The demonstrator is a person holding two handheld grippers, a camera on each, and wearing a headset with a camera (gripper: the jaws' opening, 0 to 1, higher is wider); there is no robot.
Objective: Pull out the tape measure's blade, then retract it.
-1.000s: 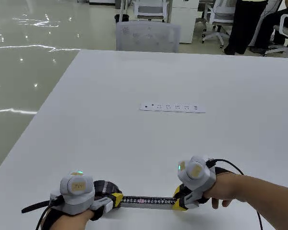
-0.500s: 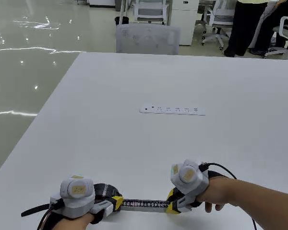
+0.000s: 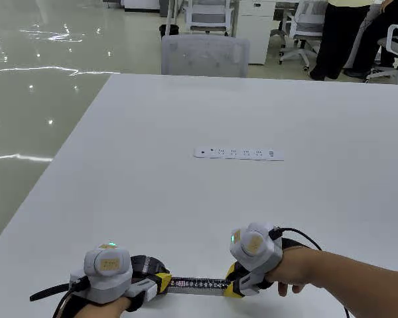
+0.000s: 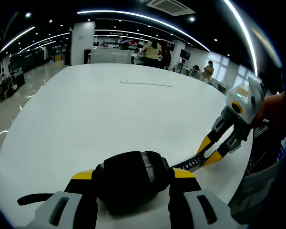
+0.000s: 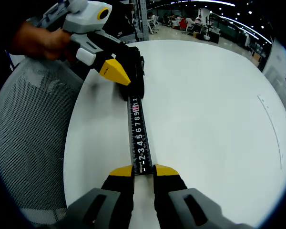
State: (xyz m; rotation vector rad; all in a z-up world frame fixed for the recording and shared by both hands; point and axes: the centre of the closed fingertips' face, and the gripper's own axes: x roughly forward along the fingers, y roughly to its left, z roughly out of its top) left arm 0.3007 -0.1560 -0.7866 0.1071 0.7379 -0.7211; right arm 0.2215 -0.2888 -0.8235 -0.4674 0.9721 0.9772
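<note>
Tape measure case [image 4: 128,183], black in colour, is clamped between the yellow-tipped jaws of the left gripper [image 4: 133,174], at the near edge of the white table [image 3: 252,99]. The blade [image 5: 138,131] is drawn out flat over the table toward the right, and its end is pinched by the closed right gripper [image 5: 143,170]. A white power strip [image 3: 239,152] is seen farther away, well apart.

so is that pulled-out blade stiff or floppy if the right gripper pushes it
The blade runs straight from the case to the right gripper without sagging, so probably stiff over this short span. It looks thin and narrow, so pushed endwise it may buckle; released, it likely springs back.
</note>
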